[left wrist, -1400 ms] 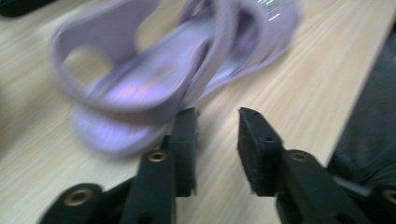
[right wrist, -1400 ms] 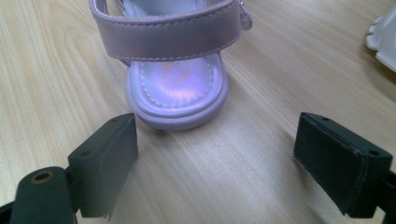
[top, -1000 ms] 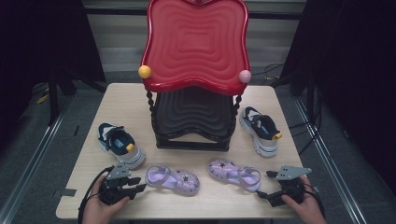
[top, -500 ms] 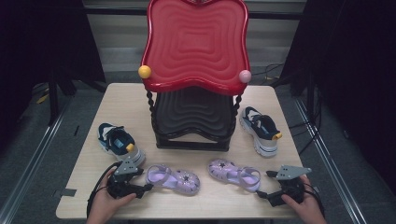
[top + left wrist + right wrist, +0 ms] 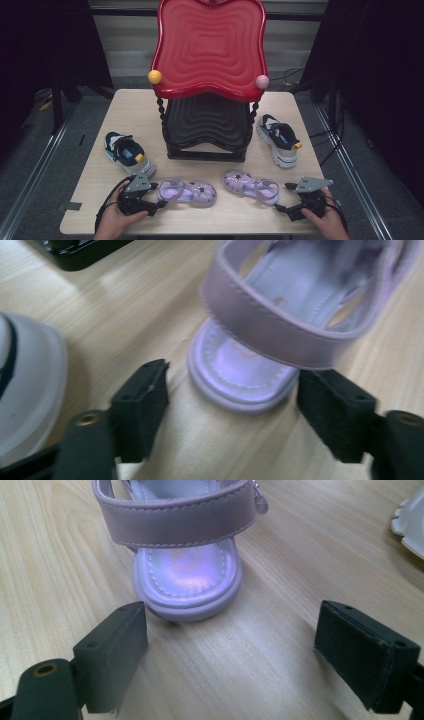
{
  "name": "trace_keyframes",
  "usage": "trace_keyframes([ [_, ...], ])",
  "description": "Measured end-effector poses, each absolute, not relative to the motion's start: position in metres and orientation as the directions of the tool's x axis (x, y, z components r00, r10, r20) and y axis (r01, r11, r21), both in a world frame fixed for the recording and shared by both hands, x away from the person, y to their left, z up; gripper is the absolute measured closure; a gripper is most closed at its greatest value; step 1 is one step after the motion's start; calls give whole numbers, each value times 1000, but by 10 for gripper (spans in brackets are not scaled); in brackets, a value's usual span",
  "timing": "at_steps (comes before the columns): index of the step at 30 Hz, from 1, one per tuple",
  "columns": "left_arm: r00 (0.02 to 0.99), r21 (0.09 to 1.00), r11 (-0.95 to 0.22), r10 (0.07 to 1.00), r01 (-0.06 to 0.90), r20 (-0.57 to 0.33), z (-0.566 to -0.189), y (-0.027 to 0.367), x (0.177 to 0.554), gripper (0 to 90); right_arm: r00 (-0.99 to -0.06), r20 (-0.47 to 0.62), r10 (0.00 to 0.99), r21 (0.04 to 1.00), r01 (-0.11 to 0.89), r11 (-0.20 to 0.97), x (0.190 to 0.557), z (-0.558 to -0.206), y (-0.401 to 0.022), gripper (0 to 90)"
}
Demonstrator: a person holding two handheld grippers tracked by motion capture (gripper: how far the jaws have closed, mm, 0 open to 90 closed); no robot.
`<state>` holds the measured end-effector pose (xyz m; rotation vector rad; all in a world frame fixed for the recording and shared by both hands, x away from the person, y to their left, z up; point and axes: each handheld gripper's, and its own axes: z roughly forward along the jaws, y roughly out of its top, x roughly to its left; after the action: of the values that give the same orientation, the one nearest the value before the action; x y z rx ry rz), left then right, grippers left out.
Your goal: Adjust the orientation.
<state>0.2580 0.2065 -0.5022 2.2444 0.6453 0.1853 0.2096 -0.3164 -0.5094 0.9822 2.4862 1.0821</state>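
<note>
The left lilac sandal [image 5: 187, 193] lies near the table's [image 5: 100, 125] front edge, heel toward the left gripper [image 5: 152, 206] — its jaws, just opened then eased in, straddle the heel without touching (bare wood either side). The right gripper [image 5: 280, 210] gapes behind the right lilac sandal [image 5: 251, 186]; its insole print is unreadable.

Two sandals [image 5: 188, 193]; two sneakers [image 5: 128, 154]; one rack [image 5: 209, 85]
</note>
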Motion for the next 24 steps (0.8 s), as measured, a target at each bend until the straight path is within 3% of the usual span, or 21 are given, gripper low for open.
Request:
trace_keyframes([
  [12, 860, 737, -558, 507, 383, -63, -506, 188, 255, 183, -740, 30, 671, 724, 479, 496, 210, -510, -316, 131],
  [15, 859, 732, -574, 512, 366, -28, -506, 181, 256, 189, -742, 32, 670, 726, 478, 495, 210, -510, -316, 131],
  [24, 841, 726, -565, 539, 392, -34, -505, 178, 255, 233, -739, 31, 673, 723, 481, 495, 210, -509, -316, 131],
])
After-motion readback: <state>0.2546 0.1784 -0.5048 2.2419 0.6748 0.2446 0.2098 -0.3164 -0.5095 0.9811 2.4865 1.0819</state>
